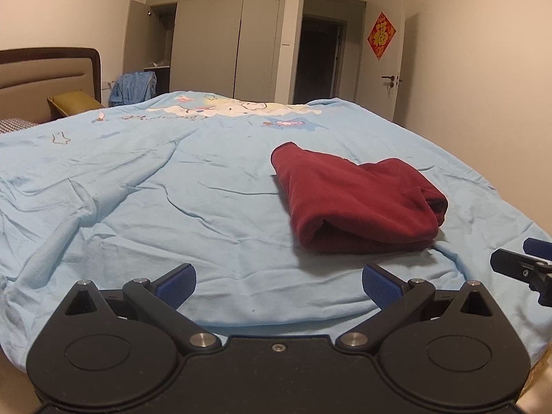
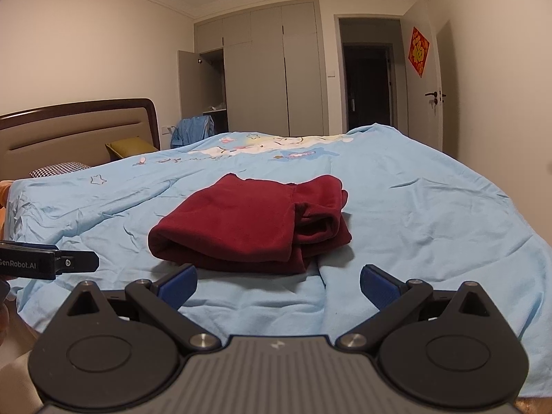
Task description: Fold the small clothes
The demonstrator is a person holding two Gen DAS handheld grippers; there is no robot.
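A dark red garment [image 1: 358,203] lies folded into a thick bundle on the light blue bedspread [image 1: 138,189]. In the left wrist view it sits ahead and to the right of my left gripper [image 1: 279,284], which is open with nothing between its blue pads. In the right wrist view the same red garment [image 2: 252,224] lies just beyond my right gripper [image 2: 278,284], slightly to the left, and that gripper is also open and holds nothing. Each gripper shows at the edge of the other's view: the right gripper [image 1: 524,262] and the left gripper [image 2: 51,262].
A brown padded headboard [image 2: 79,131] with an olive pillow [image 2: 129,146] and a checked pillow [image 2: 58,169] stands at the far left. Grey wardrobes [image 2: 269,69], one door open, and a dark doorway [image 2: 367,82] lie beyond the bed. Blue clothing [image 1: 132,88] hangs behind it.
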